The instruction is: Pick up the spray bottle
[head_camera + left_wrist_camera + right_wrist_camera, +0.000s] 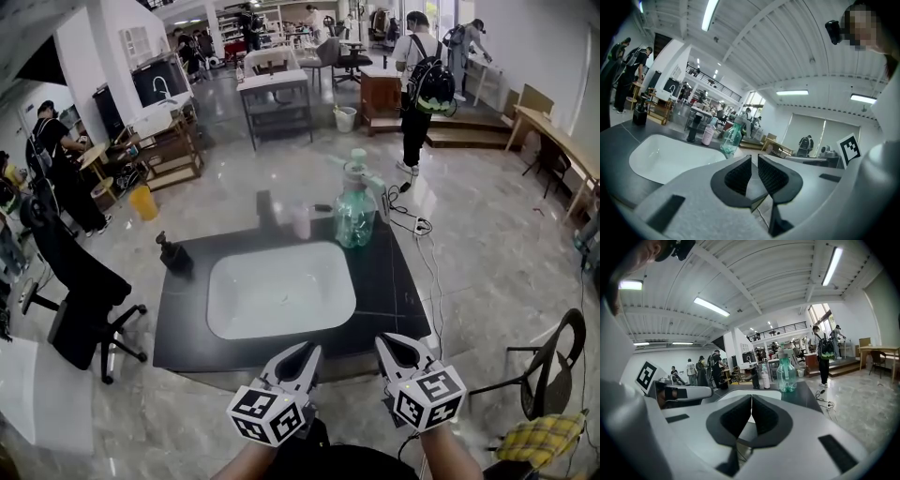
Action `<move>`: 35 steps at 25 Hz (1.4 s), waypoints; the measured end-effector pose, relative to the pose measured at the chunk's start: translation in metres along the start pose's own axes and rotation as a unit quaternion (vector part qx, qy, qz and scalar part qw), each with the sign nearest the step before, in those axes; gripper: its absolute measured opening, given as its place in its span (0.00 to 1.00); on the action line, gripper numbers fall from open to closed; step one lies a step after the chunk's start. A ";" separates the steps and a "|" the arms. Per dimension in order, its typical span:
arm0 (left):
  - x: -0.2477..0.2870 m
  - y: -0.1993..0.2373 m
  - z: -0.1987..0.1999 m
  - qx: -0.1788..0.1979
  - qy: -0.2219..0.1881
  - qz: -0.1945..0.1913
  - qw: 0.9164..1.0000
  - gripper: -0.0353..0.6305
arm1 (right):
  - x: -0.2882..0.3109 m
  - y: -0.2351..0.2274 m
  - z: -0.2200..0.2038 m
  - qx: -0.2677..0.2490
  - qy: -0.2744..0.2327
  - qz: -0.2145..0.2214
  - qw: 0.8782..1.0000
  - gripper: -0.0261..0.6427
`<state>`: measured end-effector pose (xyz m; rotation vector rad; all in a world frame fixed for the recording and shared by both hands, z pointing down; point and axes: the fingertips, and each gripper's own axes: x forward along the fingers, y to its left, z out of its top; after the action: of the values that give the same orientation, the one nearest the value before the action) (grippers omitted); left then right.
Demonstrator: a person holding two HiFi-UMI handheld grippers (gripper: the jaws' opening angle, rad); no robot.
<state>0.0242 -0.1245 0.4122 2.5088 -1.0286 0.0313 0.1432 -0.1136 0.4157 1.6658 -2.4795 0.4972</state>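
Note:
The spray bottle is clear green with a pale trigger head and stands upright at the far right of the black counter, behind the white sink basin. It also shows in the left gripper view as the bottle and in the right gripper view as the bottle, well ahead of both. My left gripper and right gripper hover side by side at the counter's near edge. Both are shut with nothing between the pads.
A pink bottle and a dark upright object stand left of the spray bottle. A black dispenser sits at the counter's left. An office chair is left of the counter, another chair right, cables behind.

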 end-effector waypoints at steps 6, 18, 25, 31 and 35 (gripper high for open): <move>0.014 0.020 0.011 -0.004 0.003 -0.007 1.000 0.12 | 0.025 -0.004 0.011 0.001 0.000 -0.006 1.000 0.05; 0.049 0.075 0.035 -0.005 0.021 -0.034 0.999 0.12 | 0.093 -0.009 0.030 0.008 0.004 -0.028 1.000 0.05; 0.061 0.115 0.046 -0.004 0.031 -0.057 0.998 0.12 | 0.140 -0.007 0.038 0.015 0.001 -0.042 0.999 0.05; 0.075 0.135 0.052 0.010 0.041 -0.078 0.996 0.12 | 0.162 -0.005 0.056 0.019 -0.034 -0.029 0.999 0.05; 0.087 0.138 0.059 0.009 0.029 -0.088 0.996 0.12 | 0.171 -0.015 0.061 0.015 -0.034 -0.029 0.999 0.05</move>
<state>-0.0141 -0.2932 0.4261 2.5891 -0.7842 0.0622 0.0953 -0.2891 0.4080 1.7902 -2.4730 0.4805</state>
